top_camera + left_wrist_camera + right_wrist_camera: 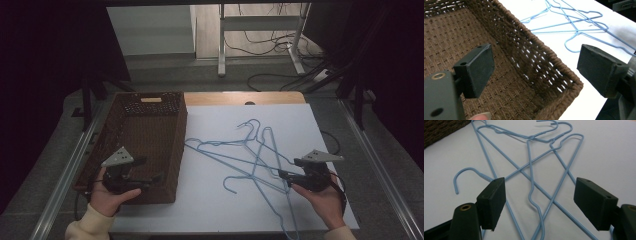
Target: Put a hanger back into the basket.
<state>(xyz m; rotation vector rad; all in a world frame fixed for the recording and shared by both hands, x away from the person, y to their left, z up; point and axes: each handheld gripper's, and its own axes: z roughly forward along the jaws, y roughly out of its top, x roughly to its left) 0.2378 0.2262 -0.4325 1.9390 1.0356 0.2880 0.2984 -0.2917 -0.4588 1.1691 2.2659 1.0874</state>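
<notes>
Several light-blue wire hangers (255, 161) lie tangled on the white table sheet (220, 210), right of centre. My right gripper (287, 167) is at their right side, low over the sheet and open. In the right gripper view the hangers' (532, 170) crossing wires run between the jaws of the right gripper (539, 196), and the pads stand clear of them. My left gripper (152, 168) hangs open over the near right corner of a brown wicker basket (181, 145). In the left gripper view the left gripper (535, 67) straddles the basket's wall (531, 50) with nothing held.
The basket's inside (454, 37) is bare weave. Its corner (439, 130) appears at the top left of the right gripper view. A wooden strip (240, 98) edges the table's far side. Metal rails (65, 175) run along both sides. Cables (270, 45) and desk legs lie on the floor beyond.
</notes>
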